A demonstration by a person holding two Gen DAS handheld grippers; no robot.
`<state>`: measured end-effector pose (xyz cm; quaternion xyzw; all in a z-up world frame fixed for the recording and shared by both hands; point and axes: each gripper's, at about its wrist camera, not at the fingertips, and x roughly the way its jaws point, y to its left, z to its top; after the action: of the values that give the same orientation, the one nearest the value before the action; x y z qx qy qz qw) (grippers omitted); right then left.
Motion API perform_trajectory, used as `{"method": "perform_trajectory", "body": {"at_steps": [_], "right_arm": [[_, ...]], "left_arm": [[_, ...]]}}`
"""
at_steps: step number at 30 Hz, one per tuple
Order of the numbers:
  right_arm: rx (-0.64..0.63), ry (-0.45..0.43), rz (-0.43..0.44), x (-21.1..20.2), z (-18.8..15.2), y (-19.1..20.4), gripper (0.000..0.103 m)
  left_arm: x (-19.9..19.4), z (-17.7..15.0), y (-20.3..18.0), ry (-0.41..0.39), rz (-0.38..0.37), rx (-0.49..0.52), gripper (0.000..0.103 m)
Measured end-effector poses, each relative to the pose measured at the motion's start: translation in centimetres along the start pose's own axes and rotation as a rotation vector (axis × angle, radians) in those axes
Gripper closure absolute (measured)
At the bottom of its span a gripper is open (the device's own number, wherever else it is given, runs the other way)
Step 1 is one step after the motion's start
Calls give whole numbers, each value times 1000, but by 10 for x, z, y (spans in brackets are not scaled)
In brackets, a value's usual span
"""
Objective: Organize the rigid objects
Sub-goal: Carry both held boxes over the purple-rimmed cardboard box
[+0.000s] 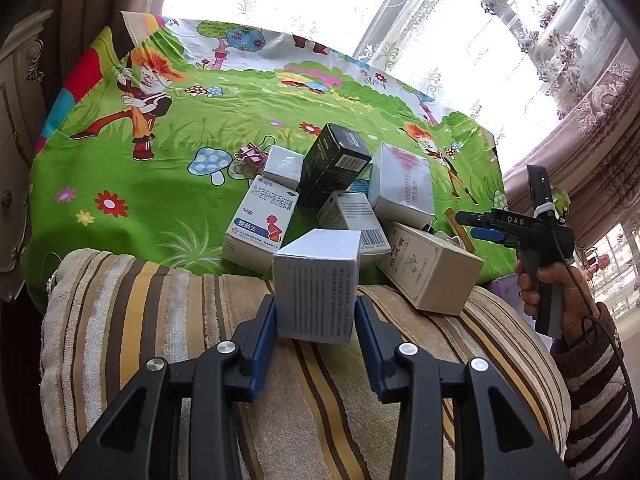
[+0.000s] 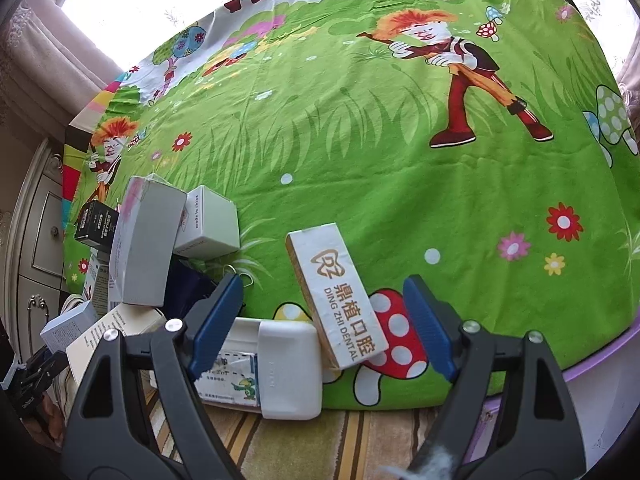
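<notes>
Nearest my left camera, the left gripper (image 1: 316,312) is clenching an upright grey-white box (image 1: 316,284) between its blue pads, the box standing over the striped towel (image 1: 160,320) at the bed's near edge. Beyond it, toward twelve o'clock, the rest of the boxes are lying in a loose heap on the green cartoon sheet (image 1: 160,120): a blue-and-white medicine box (image 1: 260,224) at eleven o'clock, a black box (image 1: 332,164) tilting across the pile's middle, a pink-printed white box (image 1: 402,184) at one o'clock, and a cream carton (image 1: 432,268) leaning at two o'clock onto the towel. I am judging the organizing as barely begun, since nothing is lined up or stacked squarely and most boxes are touching or overlapping at odd angles. Through my right camera, the right gripper (image 2: 324,320) is hanging released, its jaws spread wide and holding nothing, with a dental box (image 2: 336,296) lying slanted between the fingers at twelve o'clock and a white plastic case (image 2: 288,368) just beside it at nine o'clock. Off at ten o'clock the same heap is showing, led by a tall grey box (image 2: 144,240). I am reckoning nearly every piece is left to sort, and no clear destination is showing.
</notes>
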<state>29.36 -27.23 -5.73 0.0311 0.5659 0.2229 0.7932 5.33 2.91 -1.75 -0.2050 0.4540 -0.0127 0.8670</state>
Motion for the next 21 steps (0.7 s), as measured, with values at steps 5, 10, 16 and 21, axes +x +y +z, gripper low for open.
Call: {"method": "perform_trajectory", "body": {"at_steps": [5,10,16,21], "right_arm": [[13,34,26,14,-1,-5,40],[26,-5,41,8,-3,-7,66],[39,-85,36,-16,-13,-12,66],[6,-173,17,-56,-35,-10,66]], "left_arm": [[-2,-1,-2,-9,9,2,63],[-8,-4,-5,-29,30,6,63],[-23,-8,-14,-85,32,13,64],[-38,-11,-33,-144,-2,50,66]]}}
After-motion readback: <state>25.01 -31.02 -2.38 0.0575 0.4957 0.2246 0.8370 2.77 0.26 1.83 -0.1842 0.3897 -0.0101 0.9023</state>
